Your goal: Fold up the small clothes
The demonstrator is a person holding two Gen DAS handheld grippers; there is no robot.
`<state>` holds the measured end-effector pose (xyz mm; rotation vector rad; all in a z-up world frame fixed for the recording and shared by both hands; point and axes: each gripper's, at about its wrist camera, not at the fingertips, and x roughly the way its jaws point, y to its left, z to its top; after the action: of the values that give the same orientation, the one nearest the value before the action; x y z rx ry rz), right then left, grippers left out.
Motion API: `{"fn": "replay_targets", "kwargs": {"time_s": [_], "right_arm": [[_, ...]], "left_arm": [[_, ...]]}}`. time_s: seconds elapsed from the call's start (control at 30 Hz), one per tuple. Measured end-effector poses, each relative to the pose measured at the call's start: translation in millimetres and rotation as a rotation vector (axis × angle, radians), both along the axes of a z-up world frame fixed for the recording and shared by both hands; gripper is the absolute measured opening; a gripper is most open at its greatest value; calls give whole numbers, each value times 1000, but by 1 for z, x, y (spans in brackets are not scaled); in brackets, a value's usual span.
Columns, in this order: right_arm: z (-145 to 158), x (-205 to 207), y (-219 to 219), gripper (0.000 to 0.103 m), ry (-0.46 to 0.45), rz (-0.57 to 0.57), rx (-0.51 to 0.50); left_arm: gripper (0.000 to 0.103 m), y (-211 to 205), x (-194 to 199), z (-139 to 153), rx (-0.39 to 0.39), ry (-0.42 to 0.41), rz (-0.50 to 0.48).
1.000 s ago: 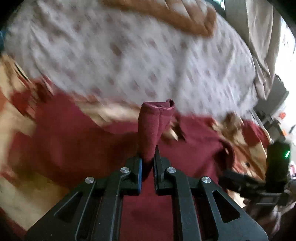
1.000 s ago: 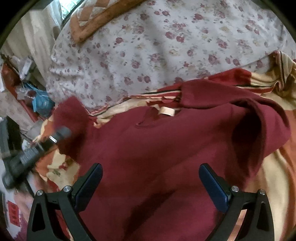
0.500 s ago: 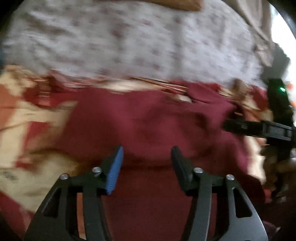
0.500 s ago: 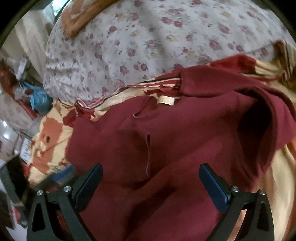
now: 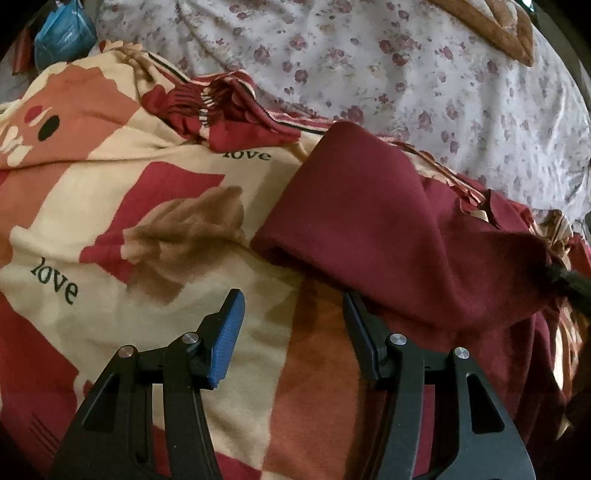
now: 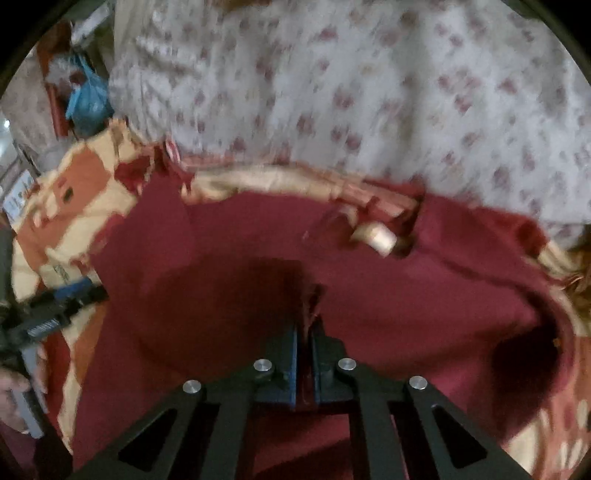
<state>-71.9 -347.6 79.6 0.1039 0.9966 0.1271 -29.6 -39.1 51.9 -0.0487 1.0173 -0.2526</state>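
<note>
A maroon garment (image 5: 388,229) lies spread on a patterned blanket, its left side folded over in a thick roll. My left gripper (image 5: 291,317) stands open over the blanket beside that folded edge. Nothing is between its fingers, and its right finger (image 5: 356,321) sits at the cloth's hem. In the right wrist view my right gripper (image 6: 304,325) is shut on a small pinch of the maroon garment (image 6: 240,277) near its middle. A beige neck label (image 6: 376,236) shows beyond it. The left gripper (image 6: 62,299) appears blurred at the left edge.
The cream, red and orange blanket (image 5: 110,229) printed with "love" covers the near part of the bed. Behind it lies a floral white sheet (image 5: 406,74). A blue bag (image 5: 62,33) sits far left and a brown-edged cushion (image 5: 498,26) at the top right.
My left gripper let go of the maroon fold it held, opened and moved left to the garment's edge. My right gripper went from wide open to shut on a pinch of the cloth.
</note>
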Motion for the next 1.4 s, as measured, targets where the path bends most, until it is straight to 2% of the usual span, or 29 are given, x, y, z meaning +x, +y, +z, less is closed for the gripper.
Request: {"fn": "replay_targets", "kwargs": {"time_s": [0.1,0.23,0.4,0.43,0.47,0.5,0.57,0.6,0.7,0.77,0.83,0.93,1.03,1.07,1.1,1.13,1.23,1.33,1.4], "right_arm": [[21,-12,-28,5,-55,-53,-29],[28,-21,-64,5,-52,-156,-51],[-1,-19,-100,6,64,-307,-109],[-6,-16,-103,11,95,-333,-131],[-6,-15,-105,27,99,-343,-128],[1,-15,-105,51,71,-343,-88],[18,-12,-100,71,1,-334,11],[26,-5,-90,72,-22,-295,51],[38,33,-37,72,-28,-82,117],[36,66,5,72,-17,48,146],[25,102,49,72,7,148,130],[0,147,95,72,56,214,87],[-32,180,122,71,89,241,44],[-41,185,127,57,113,258,45],[-52,190,134,39,148,289,49],[-60,192,140,38,170,310,40],[-59,191,156,28,114,354,12],[-67,201,166,27,119,321,42],[-68,199,168,28,106,299,33]], "left_arm": [[55,-2,1,-3,14,-2,-1],[55,-1,2,-6,3,17,3],[55,-12,4,-5,-9,18,-17],[55,-14,4,-5,-11,19,-25],[55,-17,4,-4,-9,15,-36],[55,-20,4,-3,-2,9,-43],[55,-26,9,-4,8,2,-63],[55,-29,13,-5,7,3,-68],[55,-33,27,-9,-25,10,-59],[55,-30,35,-12,-53,2,-43],[55,-23,42,-19,-69,0,-7],[57,-8,45,-28,-167,1,23],[57,-7,45,-29,-178,0,12],[57,-8,45,-30,-174,-3,7],[57,-9,43,-29,-172,-4,5],[57,-8,43,-29,-176,0,7],[57,2,45,-29,-217,21,30],[57,7,45,-30,-235,33,38],[57,3,40,-27,-208,24,28]]}}
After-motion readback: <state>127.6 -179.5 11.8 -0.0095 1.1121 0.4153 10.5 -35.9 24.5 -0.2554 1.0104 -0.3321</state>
